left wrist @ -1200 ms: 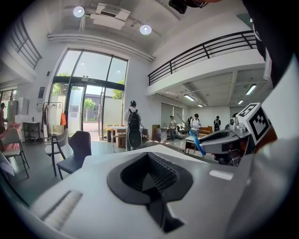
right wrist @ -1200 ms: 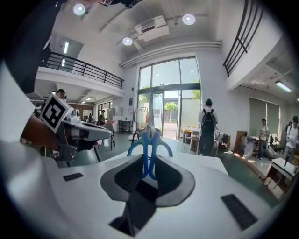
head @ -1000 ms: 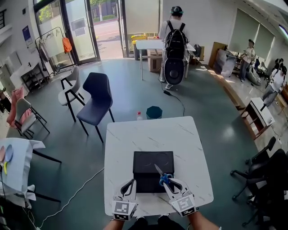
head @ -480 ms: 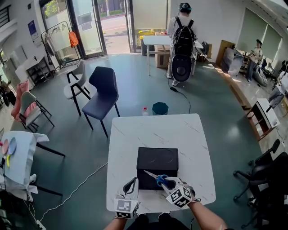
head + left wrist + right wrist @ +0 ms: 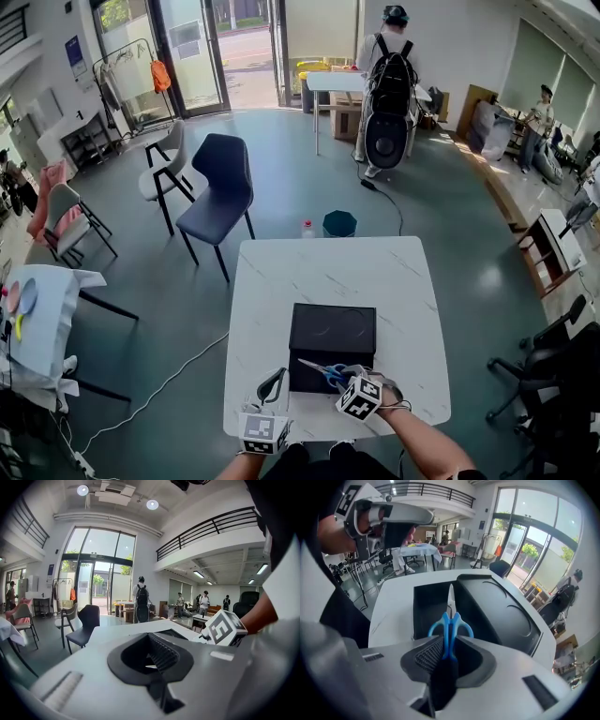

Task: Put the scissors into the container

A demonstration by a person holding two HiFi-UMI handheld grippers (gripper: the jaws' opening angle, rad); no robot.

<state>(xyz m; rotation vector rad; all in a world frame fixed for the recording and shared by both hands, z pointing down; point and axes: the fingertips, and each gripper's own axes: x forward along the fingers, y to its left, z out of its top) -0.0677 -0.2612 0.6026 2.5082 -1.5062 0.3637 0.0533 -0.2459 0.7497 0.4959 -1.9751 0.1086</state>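
A pair of blue-handled scissors (image 5: 326,371) (image 5: 450,624) is pinched by its handles in my right gripper (image 5: 343,379) (image 5: 445,657), which is shut on it. The blades point left, low over the near edge of the black container (image 5: 333,343). In the right gripper view the blade tip hangs over the container's open compartment (image 5: 432,605), beside its lid (image 5: 501,613). My left gripper (image 5: 272,386) (image 5: 152,662) rests at the table's front edge, left of the container, shut with nothing in it.
The white marble table (image 5: 319,277) holds only the container. Beyond it stand a teal bin (image 5: 339,223), a small bottle (image 5: 307,228) and a dark blue chair (image 5: 217,192). A person with a backpack (image 5: 388,84) stands far back. A cable (image 5: 159,389) crosses the floor at left.
My right gripper has swung round and drawn toward the container's near edge, so the scissors' blades now point left instead of away. The left gripper has hardly moved.
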